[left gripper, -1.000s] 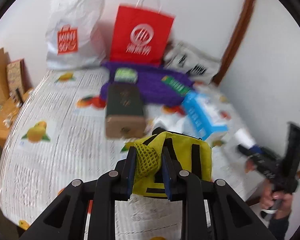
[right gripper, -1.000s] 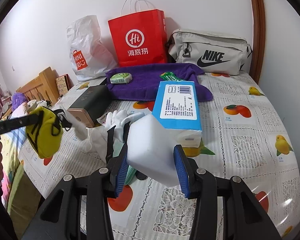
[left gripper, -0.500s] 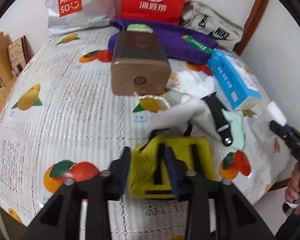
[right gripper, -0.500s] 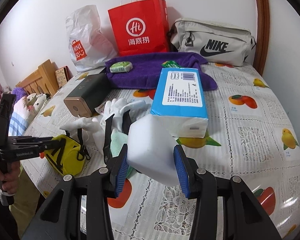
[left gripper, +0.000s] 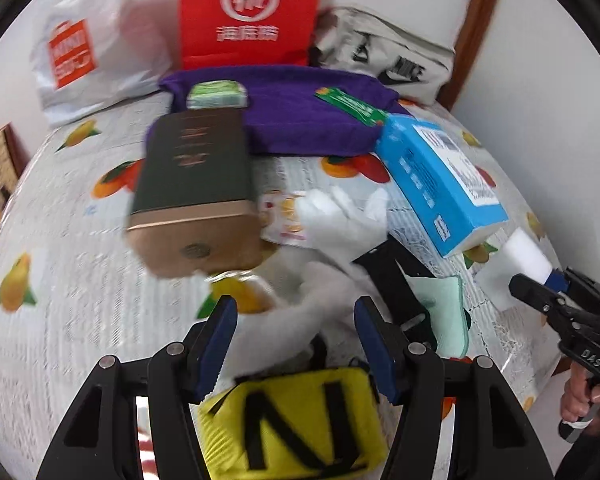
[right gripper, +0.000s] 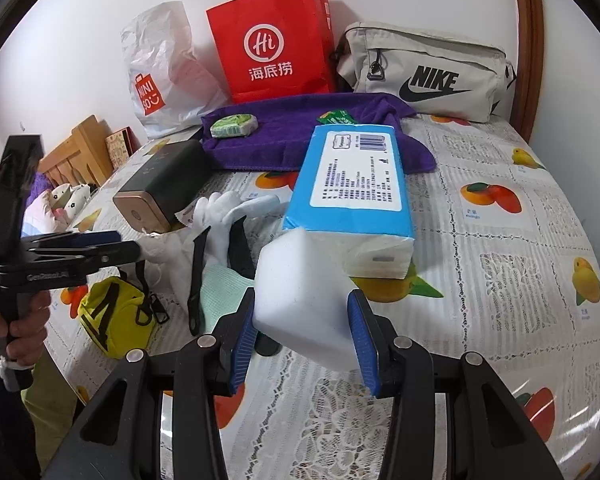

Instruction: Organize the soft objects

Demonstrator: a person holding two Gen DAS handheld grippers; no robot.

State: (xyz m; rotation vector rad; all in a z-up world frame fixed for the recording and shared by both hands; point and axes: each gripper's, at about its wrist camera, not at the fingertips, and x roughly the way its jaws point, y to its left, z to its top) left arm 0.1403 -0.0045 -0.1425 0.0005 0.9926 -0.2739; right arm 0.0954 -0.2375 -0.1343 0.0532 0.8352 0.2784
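My left gripper [left gripper: 294, 308] hangs low over the table with its jaws opening and nothing pressed between the pads. The yellow pouch [left gripper: 296, 420] with black straps lies on the tablecloth under the gripper's base, free of the pads. Just ahead of the fingertips sits a white glove [left gripper: 331, 216] beside a black strap [left gripper: 395, 276] and a mint cloth [left gripper: 447, 308]. My right gripper [right gripper: 303, 300] is shut on a white sponge block [right gripper: 303, 280], held just above the table. The right wrist view has the left gripper [right gripper: 128, 245] above the pouch [right gripper: 112, 320].
A dark green and gold box [left gripper: 192, 184] lies left of the pile and a blue tissue pack [right gripper: 351, 184] to its right. A purple towel [right gripper: 300, 128], a red paper bag [right gripper: 276, 40], a white plastic bag [right gripper: 160, 68] and a grey Nike bag [right gripper: 427, 72] line the wall.
The left gripper came down with the yellow pouch, set it on the table and opened off it, then shifted forward over the white glove. The right gripper kept its hold on the sponge.
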